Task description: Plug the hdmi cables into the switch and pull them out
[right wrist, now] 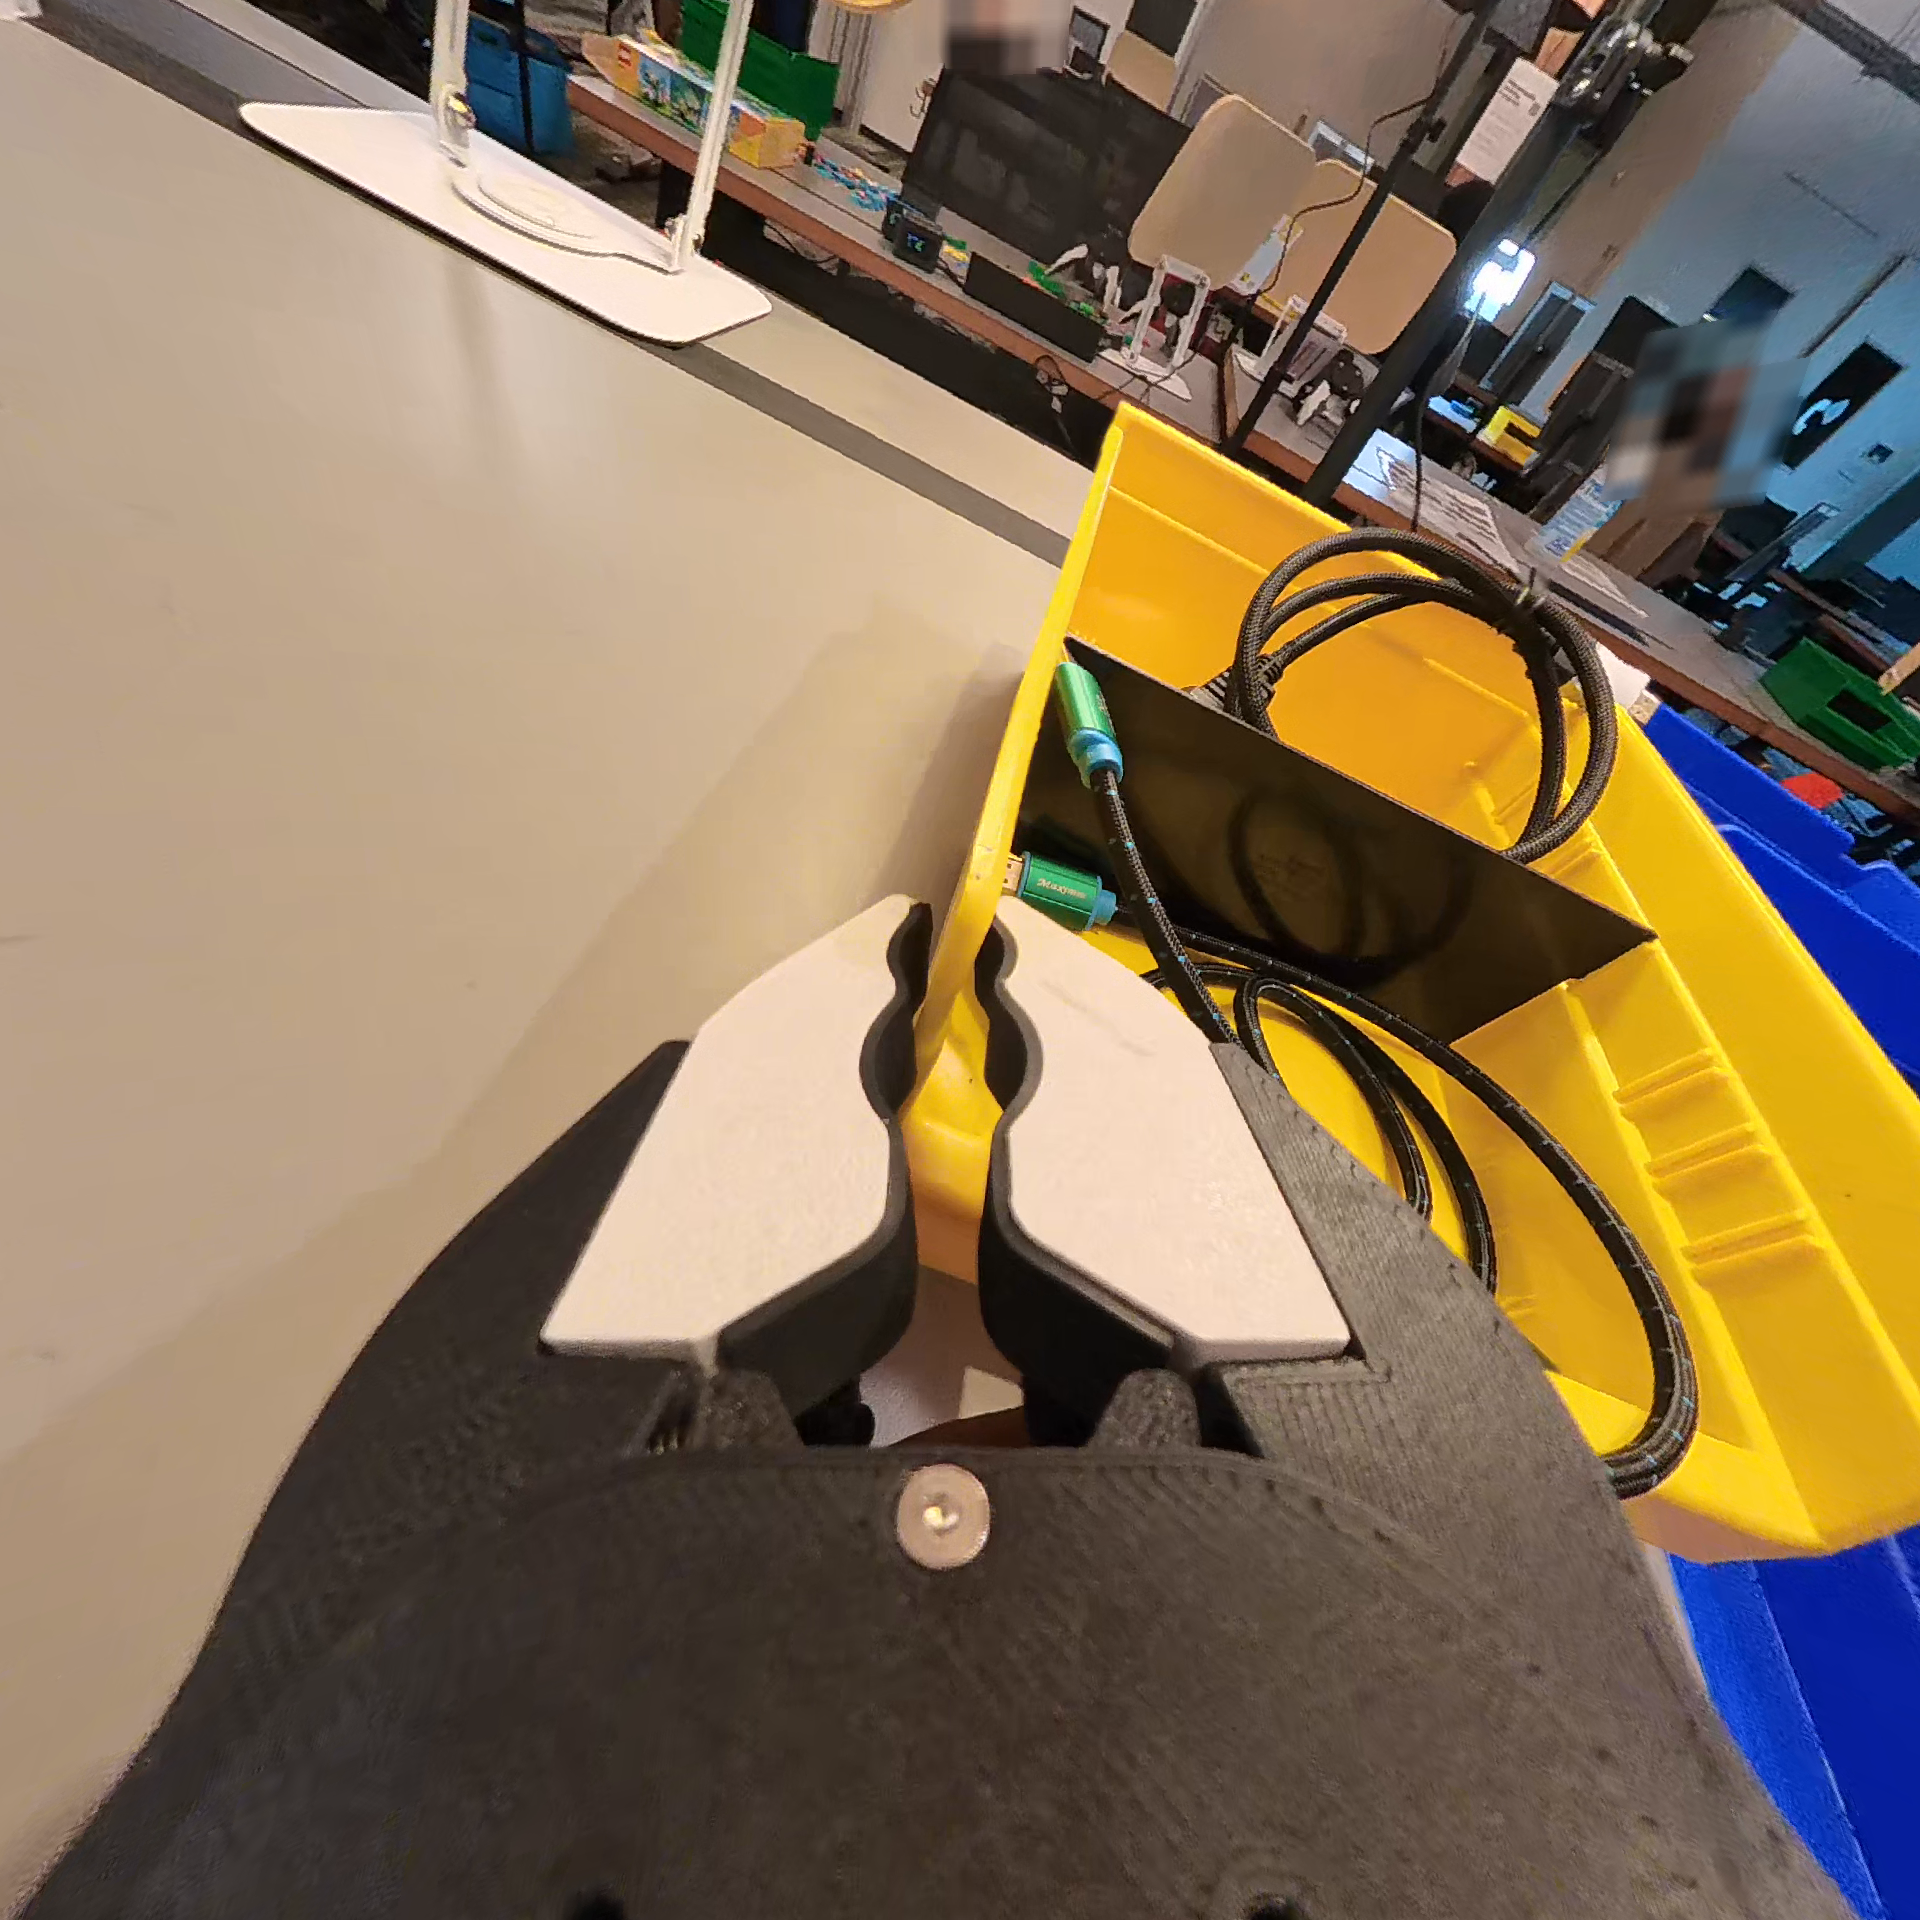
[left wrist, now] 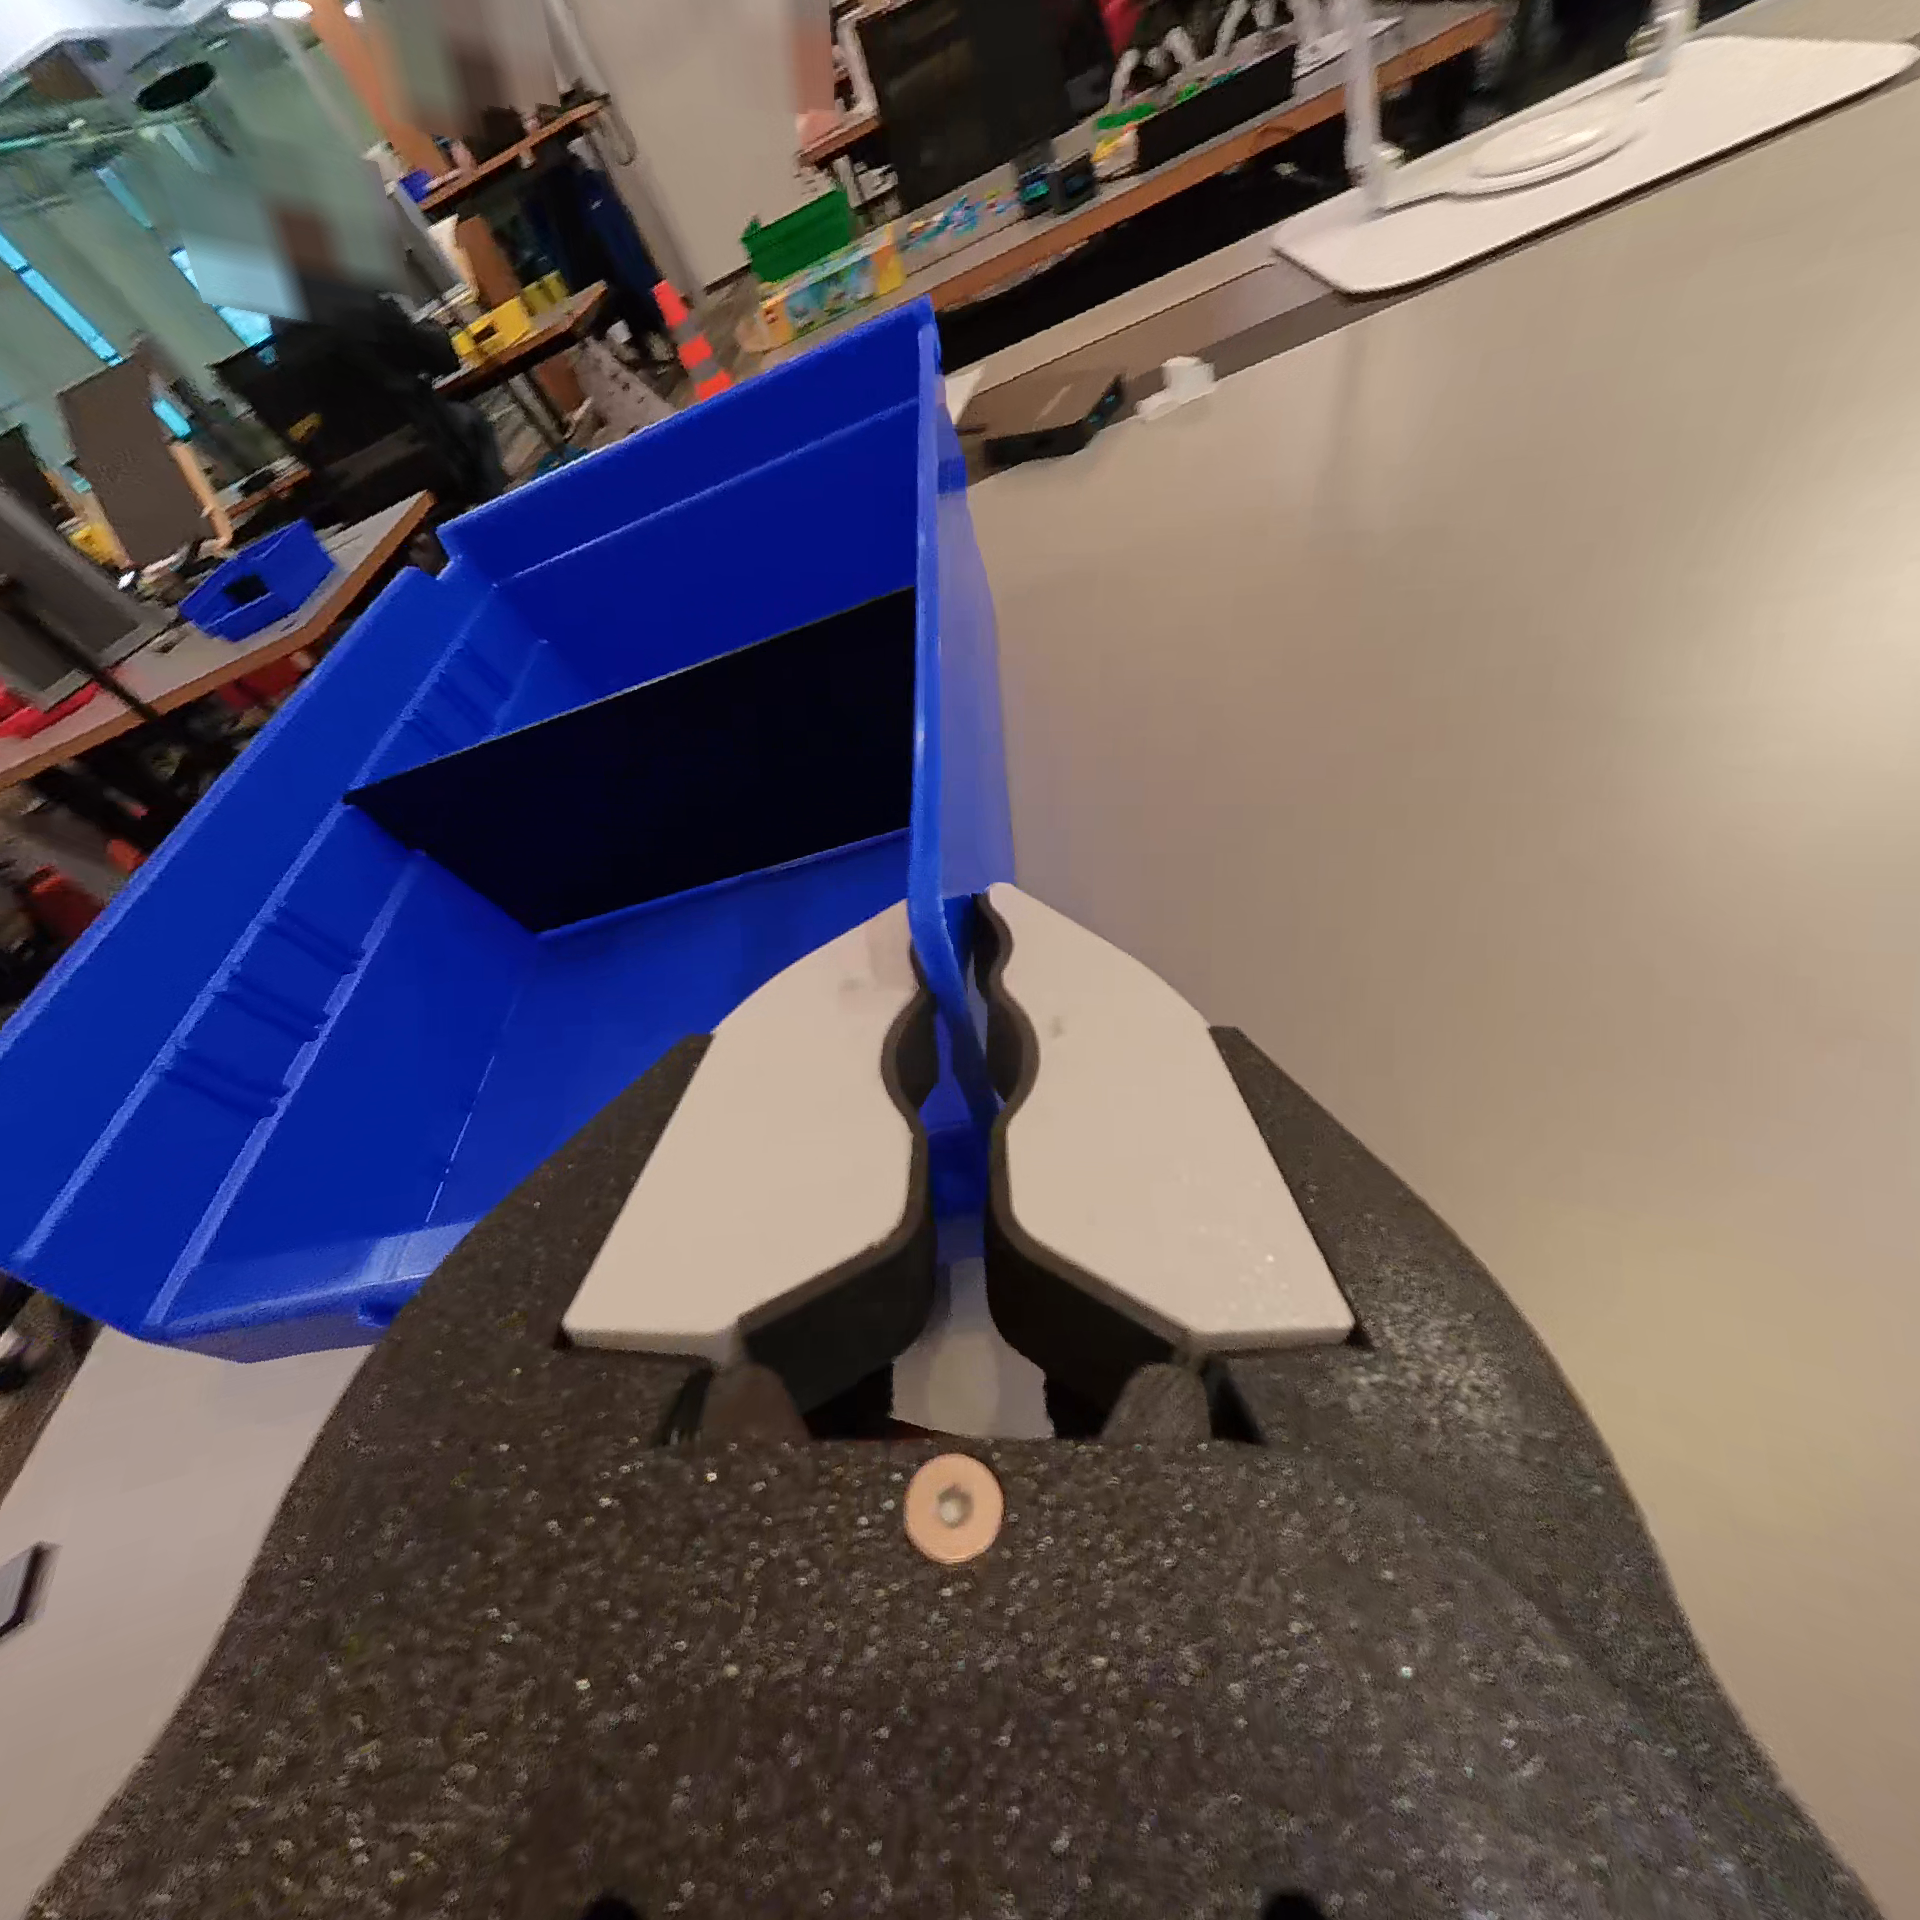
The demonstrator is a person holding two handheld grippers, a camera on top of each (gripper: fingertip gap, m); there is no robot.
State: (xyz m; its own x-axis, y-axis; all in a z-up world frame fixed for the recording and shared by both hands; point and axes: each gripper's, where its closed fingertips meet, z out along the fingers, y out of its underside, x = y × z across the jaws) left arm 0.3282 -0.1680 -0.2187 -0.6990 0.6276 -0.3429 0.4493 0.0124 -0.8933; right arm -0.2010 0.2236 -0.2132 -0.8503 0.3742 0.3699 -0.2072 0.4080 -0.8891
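Note:
My left gripper (left wrist: 951, 935) is shut on the right wall of a blue bin (left wrist: 343, 1039), which is tilted and has a black divider (left wrist: 665, 758) across it; the compartments I see hold nothing. My right gripper (right wrist: 951, 935) is shut on the left wall of a yellow bin (right wrist: 1714, 1195), also tilted. In the yellow bin lie a braided black HDMI cable with green plugs (right wrist: 1081, 727) in the near compartment and a coiled black cable (right wrist: 1455, 665) behind a black divider (right wrist: 1351, 862). No switch shows in the bins.
Both bins are over a grey table (left wrist: 1455, 831). A small black box (left wrist: 1049, 421) and a white stand base (left wrist: 1558, 156) are at the table's far edge. Another blue bin (right wrist: 1829, 1039) lies right of the yellow one. Cluttered workbenches stand behind. My hands' fingertips stand some 65 cm from each other.

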